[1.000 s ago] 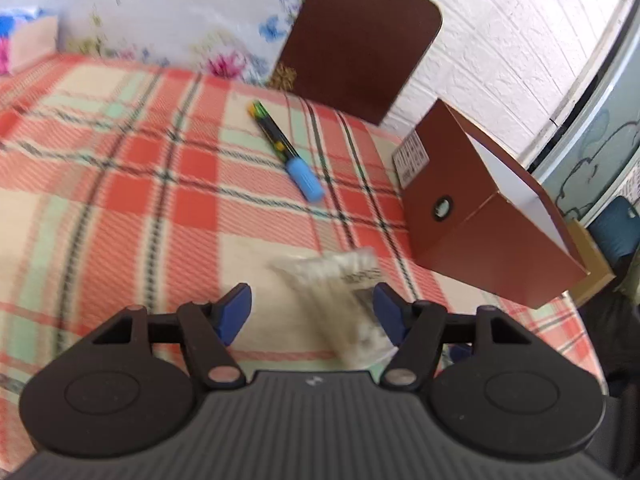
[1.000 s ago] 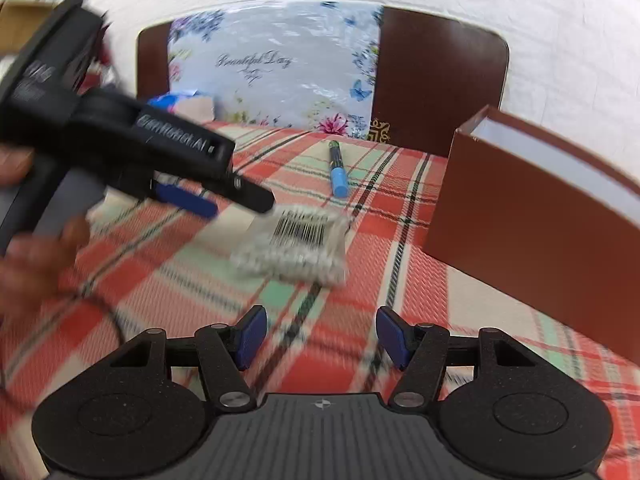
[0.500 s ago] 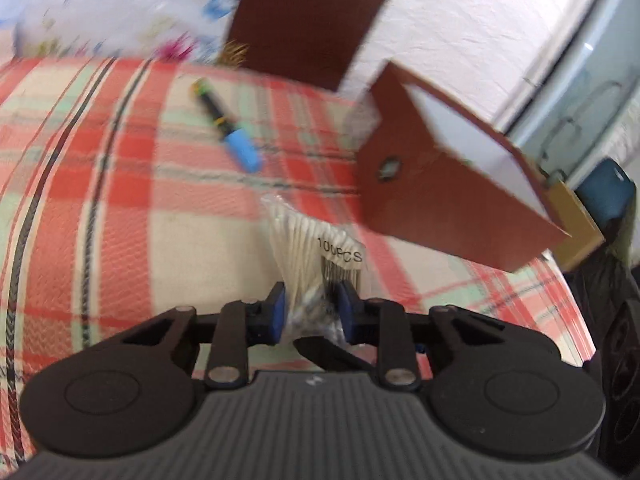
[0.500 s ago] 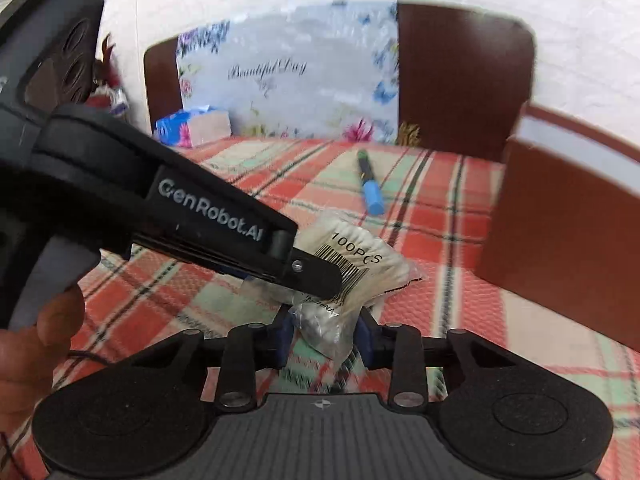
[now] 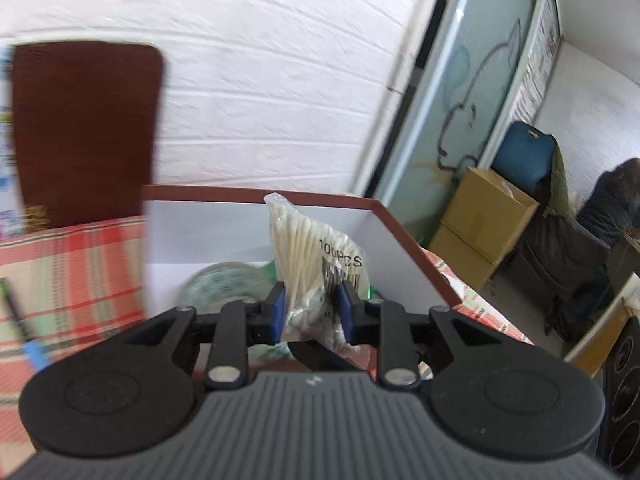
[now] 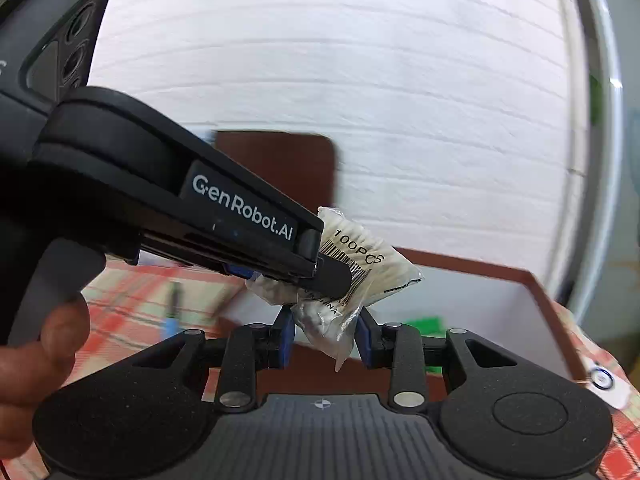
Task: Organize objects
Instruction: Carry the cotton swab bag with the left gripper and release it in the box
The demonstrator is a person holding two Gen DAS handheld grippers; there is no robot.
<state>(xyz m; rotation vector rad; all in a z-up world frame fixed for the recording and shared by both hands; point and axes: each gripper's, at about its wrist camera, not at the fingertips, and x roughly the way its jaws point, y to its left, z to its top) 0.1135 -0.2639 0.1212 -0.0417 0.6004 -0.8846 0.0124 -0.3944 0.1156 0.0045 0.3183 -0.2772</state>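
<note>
Plaid-clothed table (image 5: pixel 80 264) carries a brown box (image 5: pixel 412 240) and a marker (image 5: pixel 20 324).

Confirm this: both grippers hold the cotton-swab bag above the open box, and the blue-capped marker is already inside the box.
The marker is not in the box; the left wrist view shows it lying on the tablecloth beside it. Both the left gripper and right gripper do hold the swab bag above the box.

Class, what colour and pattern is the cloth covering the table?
The tablecloth is a red, cream and pale-green plaid with dark lines, clearest in the left wrist view.
</note>
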